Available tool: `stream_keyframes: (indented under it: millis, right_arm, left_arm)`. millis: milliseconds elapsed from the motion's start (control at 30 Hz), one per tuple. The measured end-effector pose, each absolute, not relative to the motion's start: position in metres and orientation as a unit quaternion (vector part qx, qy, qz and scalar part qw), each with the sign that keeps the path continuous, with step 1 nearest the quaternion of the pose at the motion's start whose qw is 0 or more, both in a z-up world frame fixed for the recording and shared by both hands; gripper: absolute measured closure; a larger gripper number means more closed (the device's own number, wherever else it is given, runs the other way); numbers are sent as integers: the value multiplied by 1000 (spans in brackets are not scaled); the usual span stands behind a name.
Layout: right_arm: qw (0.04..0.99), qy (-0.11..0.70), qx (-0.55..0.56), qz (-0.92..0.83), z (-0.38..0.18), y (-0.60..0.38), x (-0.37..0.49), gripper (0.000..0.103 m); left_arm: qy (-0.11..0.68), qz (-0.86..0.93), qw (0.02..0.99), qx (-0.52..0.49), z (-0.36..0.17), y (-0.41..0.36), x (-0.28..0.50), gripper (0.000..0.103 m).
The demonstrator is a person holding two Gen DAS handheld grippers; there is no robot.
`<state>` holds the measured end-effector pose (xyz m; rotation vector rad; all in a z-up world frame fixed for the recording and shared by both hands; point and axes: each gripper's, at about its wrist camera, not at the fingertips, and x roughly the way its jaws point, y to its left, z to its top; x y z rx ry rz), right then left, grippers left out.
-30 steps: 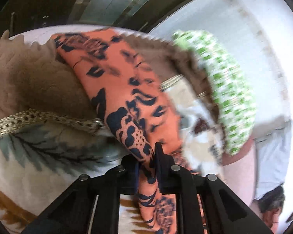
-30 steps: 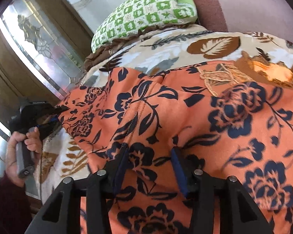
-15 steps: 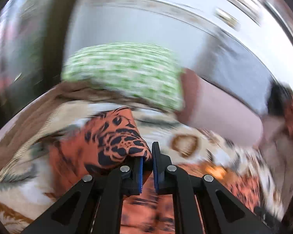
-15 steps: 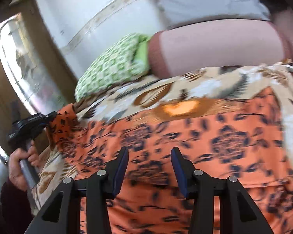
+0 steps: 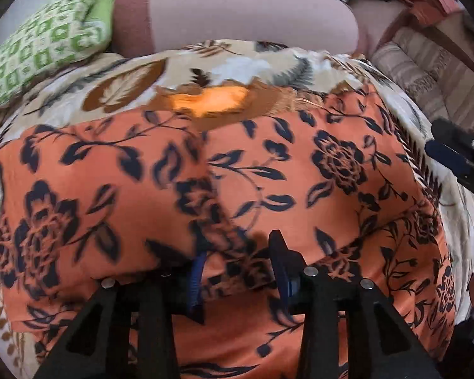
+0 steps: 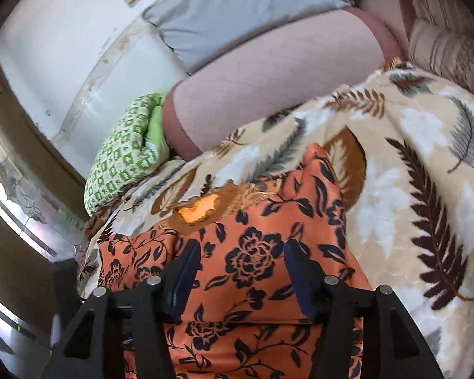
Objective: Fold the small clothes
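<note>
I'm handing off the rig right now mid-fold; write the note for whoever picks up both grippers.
Left gripper: open, holding nothing, fingers low over the orange floral garment.
Right gripper: open, holding nothing, over the garment's other end.
Garment: lying on the leaf-print blanket, with one layer folded over on the left wrist view's left side, its edge running down the middle. One corner stands peaked up in the right wrist view.
Done: apparently a first fold.
Left: flatten that peaked corner, make the remaining folds, smooth.
Nearby: green checked pillow, pink bolster.
</note>
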<state>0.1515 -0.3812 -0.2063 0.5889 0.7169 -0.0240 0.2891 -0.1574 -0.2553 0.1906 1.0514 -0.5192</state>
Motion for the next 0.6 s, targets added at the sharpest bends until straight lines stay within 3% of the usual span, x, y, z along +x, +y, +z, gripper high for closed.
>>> stream_keyframes:
  millis: [100,200,367,600]
  right_arm:
    - [897,350,270,-7,-207,-375,155,44]
    - [899,352,262,9,-206,-362,156,44]
    - [906,357,221,47,-203,-325,157,44]
    - [913,368,128,117,-198,-244,170,44]
  left_arm:
    - [455,-301,837,39,-212,-131,286,52]
    - [401,-328,855,19,-170,-96,276,27]
    - [366,-334,867,-51,-143,-35,282,25]
    - [437,-157,878,-115,-190,36,329,25]
